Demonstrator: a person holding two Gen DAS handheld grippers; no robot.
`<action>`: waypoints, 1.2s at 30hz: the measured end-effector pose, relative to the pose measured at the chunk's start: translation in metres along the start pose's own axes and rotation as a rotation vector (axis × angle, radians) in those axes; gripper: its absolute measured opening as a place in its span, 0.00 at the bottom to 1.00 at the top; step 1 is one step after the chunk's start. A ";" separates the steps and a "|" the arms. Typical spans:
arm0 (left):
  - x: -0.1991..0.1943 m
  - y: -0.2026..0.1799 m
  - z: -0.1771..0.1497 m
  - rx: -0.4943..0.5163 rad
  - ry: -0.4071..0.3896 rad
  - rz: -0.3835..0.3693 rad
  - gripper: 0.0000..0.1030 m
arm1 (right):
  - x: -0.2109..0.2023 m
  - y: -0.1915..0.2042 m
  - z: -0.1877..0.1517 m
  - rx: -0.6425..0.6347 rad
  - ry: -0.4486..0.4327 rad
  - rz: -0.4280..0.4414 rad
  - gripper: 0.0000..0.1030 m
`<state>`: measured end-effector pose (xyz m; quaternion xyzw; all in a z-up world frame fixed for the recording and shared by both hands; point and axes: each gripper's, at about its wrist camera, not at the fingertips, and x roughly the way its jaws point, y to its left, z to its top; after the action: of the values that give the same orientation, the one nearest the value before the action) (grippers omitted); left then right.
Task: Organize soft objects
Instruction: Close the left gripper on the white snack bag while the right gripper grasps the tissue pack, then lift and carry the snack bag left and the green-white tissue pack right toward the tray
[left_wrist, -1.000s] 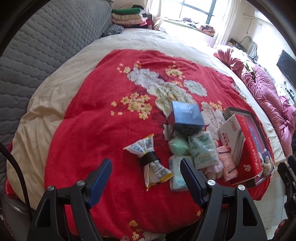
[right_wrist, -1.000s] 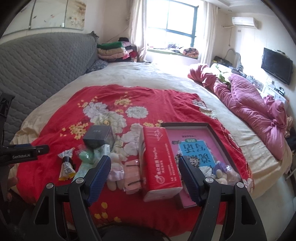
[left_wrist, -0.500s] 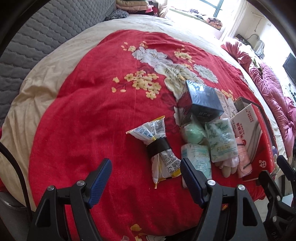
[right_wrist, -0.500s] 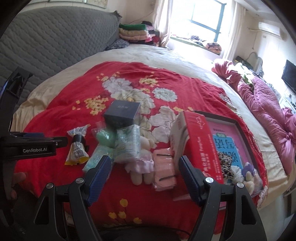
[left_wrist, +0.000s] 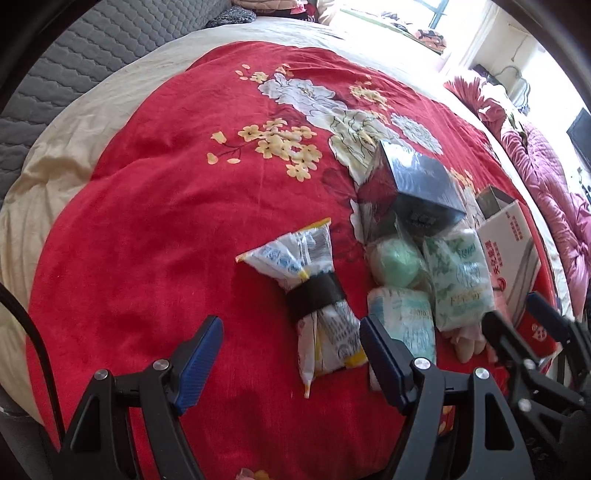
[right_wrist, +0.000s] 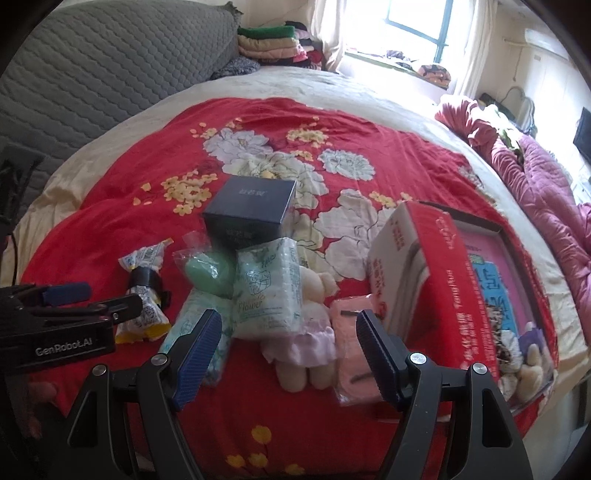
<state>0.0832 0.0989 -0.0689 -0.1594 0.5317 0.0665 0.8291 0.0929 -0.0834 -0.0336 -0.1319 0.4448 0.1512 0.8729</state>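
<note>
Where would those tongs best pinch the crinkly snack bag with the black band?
Probably at the black band around the snack bag, coming from above. The bag lies flat and is cinched narrowest there, so the open left tongs would span it easily.

A home bedroom — a wide bed (right_wrist: 332, 92) under a red floral blanket (right_wrist: 258, 122), backed by a grey quilted headboard (right_wrist: 110, 66). Folded clothes (right_wrist: 269, 44) are stacked near a curtained window (right_wrist: 417, 26) — a crumpled pink quilt (right_wrist: 535, 177) lies alongside.

Blanket (right_wrist: 122, 206): red, white and yellow flowers. Box (right_wrist: 251, 210): dark navy. Tissue carton (right_wrist: 432, 273): red and white. Round pouch (right_wrist: 210, 271): mint green. Plush toy (right_wrist: 310, 332): cream, lilac skirt.
</note>
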 end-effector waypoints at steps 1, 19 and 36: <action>0.003 0.001 0.001 -0.008 0.003 0.000 0.73 | 0.005 0.002 0.001 -0.003 0.005 -0.005 0.74; 0.033 -0.006 0.011 -0.007 0.028 0.003 0.73 | 0.053 0.010 -0.001 -0.058 0.042 -0.051 0.52; 0.041 0.005 0.014 -0.054 0.009 -0.076 0.39 | 0.005 -0.029 -0.003 0.107 -0.067 0.027 0.40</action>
<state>0.1110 0.1058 -0.1014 -0.2018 0.5268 0.0485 0.8242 0.1049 -0.1104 -0.0370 -0.0736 0.4246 0.1434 0.8909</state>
